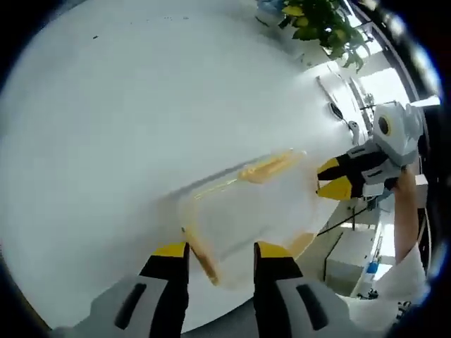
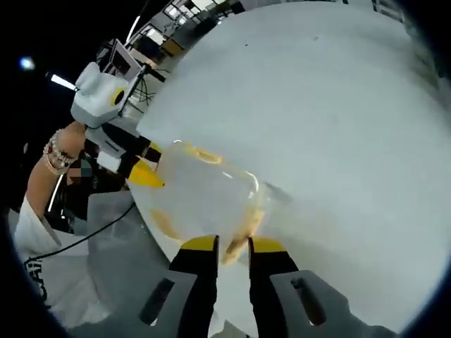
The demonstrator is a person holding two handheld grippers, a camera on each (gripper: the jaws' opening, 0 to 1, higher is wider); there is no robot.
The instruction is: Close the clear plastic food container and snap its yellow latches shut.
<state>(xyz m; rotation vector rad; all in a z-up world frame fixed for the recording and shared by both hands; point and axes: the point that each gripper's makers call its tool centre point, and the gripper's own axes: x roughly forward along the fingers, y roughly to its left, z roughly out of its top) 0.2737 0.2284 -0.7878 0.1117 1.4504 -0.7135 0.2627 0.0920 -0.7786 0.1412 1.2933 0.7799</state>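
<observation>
The clear plastic container (image 1: 254,208) lies on a white round table (image 1: 141,105), blurred, with its lid seemingly on. Yellow latches show on its far side (image 1: 271,167) and near side (image 1: 201,257). My left gripper (image 1: 222,251) is open, its jaws standing wide on either side of the near latch. My right gripper (image 1: 330,179) meets the container's right edge. In the right gripper view the container (image 2: 201,193) sits just ahead, and my right gripper (image 2: 233,244) has narrow jaws pinching a yellow latch (image 2: 236,246). The left gripper (image 2: 144,172) touches the container's left side.
The container sits close to the table's edge (image 2: 141,211). A leafy plant (image 1: 317,21) stands at the table's far side. A person's arm (image 1: 405,211) and a braceleted wrist (image 2: 56,151) hold the grippers. White boxes (image 1: 352,257) stand on the floor beyond.
</observation>
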